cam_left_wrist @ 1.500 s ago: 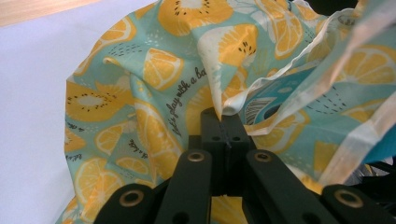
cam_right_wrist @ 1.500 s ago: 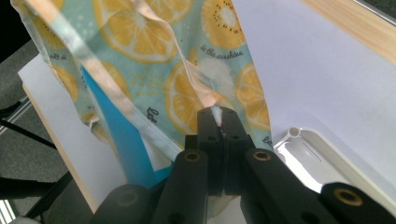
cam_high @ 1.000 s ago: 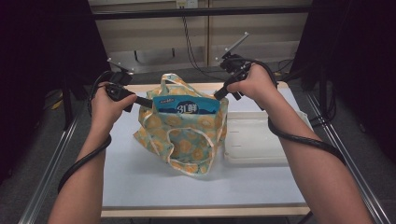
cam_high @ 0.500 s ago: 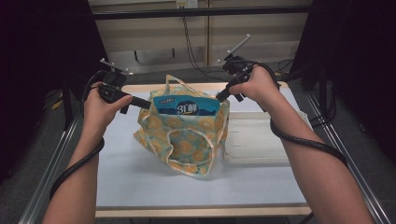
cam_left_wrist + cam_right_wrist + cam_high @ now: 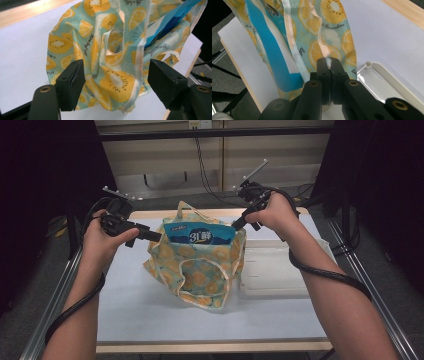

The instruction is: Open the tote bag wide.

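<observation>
Fruit-print tote bag point(image 5: 200, 270) upright mid-desk, blue packet point(image 5: 199, 233) inside. Right claw point(image 5: 329, 65) clamped on bag's rim; left claw point(image 5: 115, 82) just opened, fabric between jaws, untouched. White desk point(image 5: 130, 310), wooden edge; white tray point(image 5: 280, 270) beside bag. Dark surroundings.

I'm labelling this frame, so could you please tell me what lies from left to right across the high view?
Left gripper → fruit-print bag holding a blue packet → right gripper → white tray.

Teal tote bag point(image 5: 200, 270) — yellow citrus-slice print — holds a blue pouch point(image 5: 200, 234).
</observation>
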Demonstrator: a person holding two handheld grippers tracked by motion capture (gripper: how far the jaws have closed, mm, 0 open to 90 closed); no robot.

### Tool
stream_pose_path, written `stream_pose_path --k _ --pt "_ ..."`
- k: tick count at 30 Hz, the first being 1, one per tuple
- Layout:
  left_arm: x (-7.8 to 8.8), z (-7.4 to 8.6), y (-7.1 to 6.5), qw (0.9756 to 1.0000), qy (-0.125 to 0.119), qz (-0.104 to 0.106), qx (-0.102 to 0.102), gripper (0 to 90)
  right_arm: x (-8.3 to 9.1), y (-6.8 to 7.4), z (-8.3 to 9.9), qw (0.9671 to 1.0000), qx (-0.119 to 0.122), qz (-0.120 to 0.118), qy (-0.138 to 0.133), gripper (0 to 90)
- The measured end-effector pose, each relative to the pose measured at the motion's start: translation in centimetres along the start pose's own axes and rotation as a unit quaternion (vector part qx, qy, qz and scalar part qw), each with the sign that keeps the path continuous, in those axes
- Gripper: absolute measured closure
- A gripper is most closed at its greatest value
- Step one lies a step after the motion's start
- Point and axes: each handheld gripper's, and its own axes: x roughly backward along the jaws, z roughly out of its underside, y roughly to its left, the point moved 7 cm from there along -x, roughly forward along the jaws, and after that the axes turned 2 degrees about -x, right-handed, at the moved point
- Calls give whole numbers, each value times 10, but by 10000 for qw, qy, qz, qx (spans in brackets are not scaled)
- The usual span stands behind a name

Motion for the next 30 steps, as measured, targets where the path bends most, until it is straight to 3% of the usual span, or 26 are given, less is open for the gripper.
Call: stream_pose_path --k 6,9,10,11,13,15,16,23,30 --pt "-15 6 -3 9998 102 9 -170 336 0 0 1 10000 -7 -3 20 885" --pt "-21 7 -2 9997 27 62 -235 514 0 -1 2 10000 -21 -9 -3 885" --pt "-21 8 -1 9997 1 58 -231 654 0 -2 2 10000 -44 11 5 884" --pt "-21 7 0 9997 -28 85 -233 654 0 -3 3 10000 -27 22 15 885" --pt "-21 6 3 9997 -161 145 -149 812 -1 -4 3 10000 -50 28 16 885" --pt "-21 5 6 9994 -200 248 -94 900 -2 -6 4 10000 -58 7 8 886" --pt "-22 6 8 9995 -129 291 -72 900 -2 -6 4 10000 -58 7 8 886" --pt "-28 5 24 9995 -186 81 228 900 -9 -14 6 9999 -99 49 2 888" --pt "-35 -1 37 9992 -172 18 347 900 -16 -20 9 9999 -154 6 41 888"
